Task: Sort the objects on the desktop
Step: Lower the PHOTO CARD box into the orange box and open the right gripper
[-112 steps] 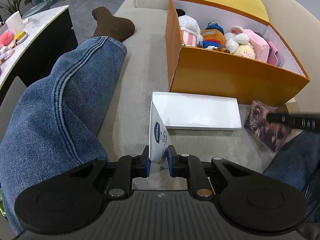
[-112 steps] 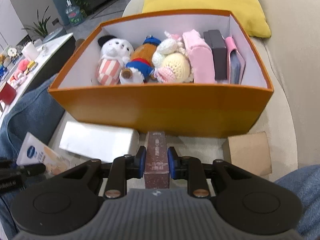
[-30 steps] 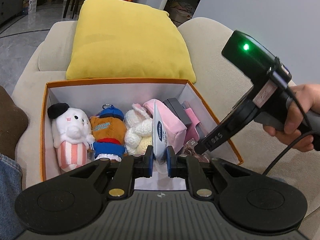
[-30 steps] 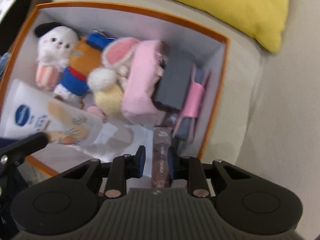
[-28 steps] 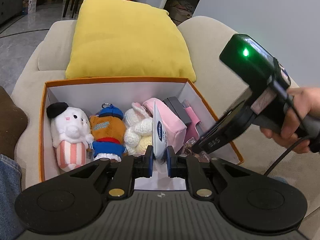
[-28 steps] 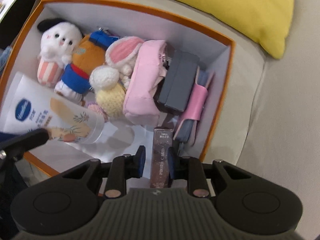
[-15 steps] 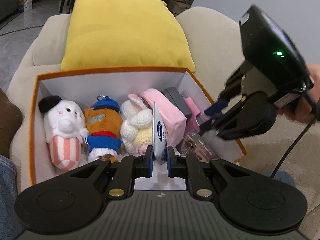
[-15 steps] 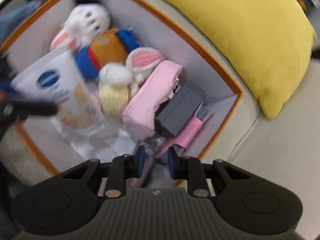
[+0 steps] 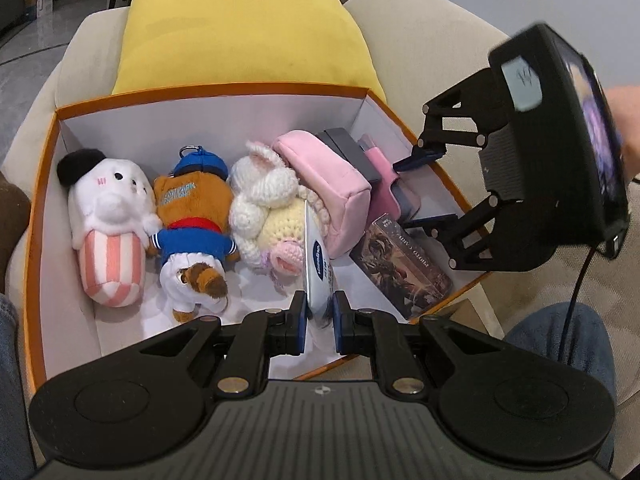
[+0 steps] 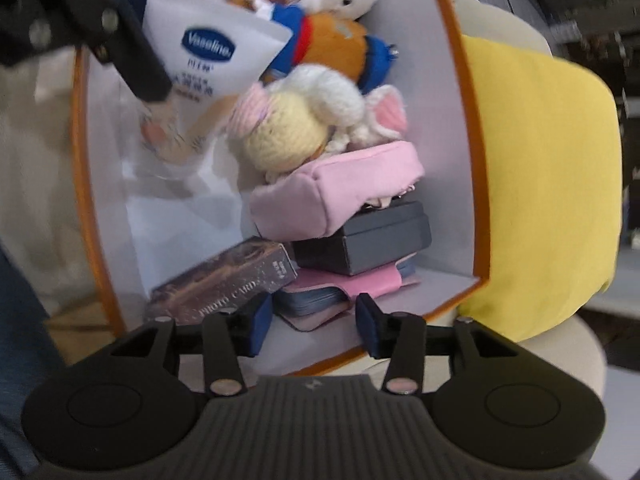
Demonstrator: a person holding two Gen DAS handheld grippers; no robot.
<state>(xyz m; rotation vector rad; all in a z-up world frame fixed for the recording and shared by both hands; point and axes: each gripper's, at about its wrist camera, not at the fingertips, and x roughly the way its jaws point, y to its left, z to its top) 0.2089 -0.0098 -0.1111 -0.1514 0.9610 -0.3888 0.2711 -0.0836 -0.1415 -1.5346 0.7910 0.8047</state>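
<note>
A yellow cushion (image 9: 240, 28) lies at the top centre on a beige sofa (image 9: 424, 40); grey floor (image 9: 24, 60) at upper left.

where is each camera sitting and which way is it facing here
Left wrist: on the left gripper, angled down into the orange box on the sofa; its fingers pinch a Vaseline tube; a hand holds the right gripper at right, jeans at the corners.
Right wrist: on the right gripper, rolled sideways over the box's end; its jaws are opening, nothing between them; the card box lies beside one finger.
Shared: box, plush toys, pink pouch, tube, card box, yellow cushion.
</note>
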